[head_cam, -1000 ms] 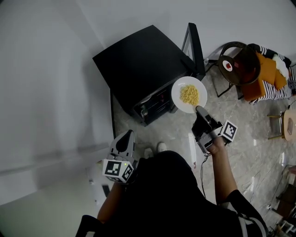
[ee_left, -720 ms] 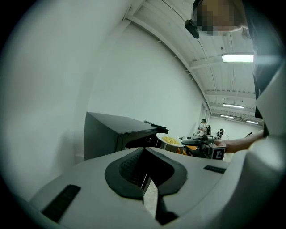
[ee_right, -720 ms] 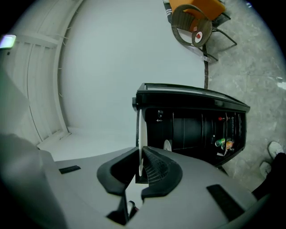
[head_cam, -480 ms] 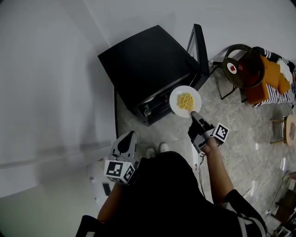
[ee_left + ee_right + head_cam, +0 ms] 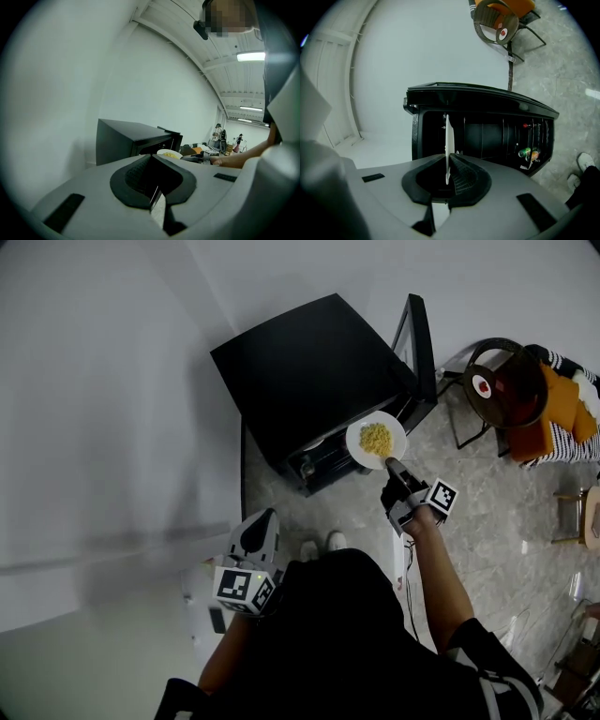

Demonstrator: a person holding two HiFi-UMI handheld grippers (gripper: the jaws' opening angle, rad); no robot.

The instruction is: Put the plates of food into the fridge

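Note:
A white plate of yellow noodles (image 5: 376, 440) hangs level in front of the open black fridge (image 5: 314, 371). My right gripper (image 5: 391, 463) is shut on its near rim. In the right gripper view the plate (image 5: 448, 140) shows edge-on between the pads, with my right gripper (image 5: 448, 177) facing the dark fridge interior (image 5: 487, 136). My left gripper (image 5: 254, 524) stays low near the person's body, far from the plate, jaws together and holding nothing. The left gripper view shows my left gripper (image 5: 153, 190), the fridge (image 5: 122, 138) and the plate (image 5: 168, 153) beyond.
The fridge door (image 5: 419, 343) stands swung open at the right. Cans (image 5: 527, 153) sit in the fridge's lower right. A chair with a round dark top (image 5: 502, 381) and orange cushion (image 5: 553, 409) stands to the right. White wall runs along the left. Shoes (image 5: 319, 542) rest on the stone floor.
My right gripper has carried the plate left and closer to the fridge opening. The left gripper has stayed where it was.

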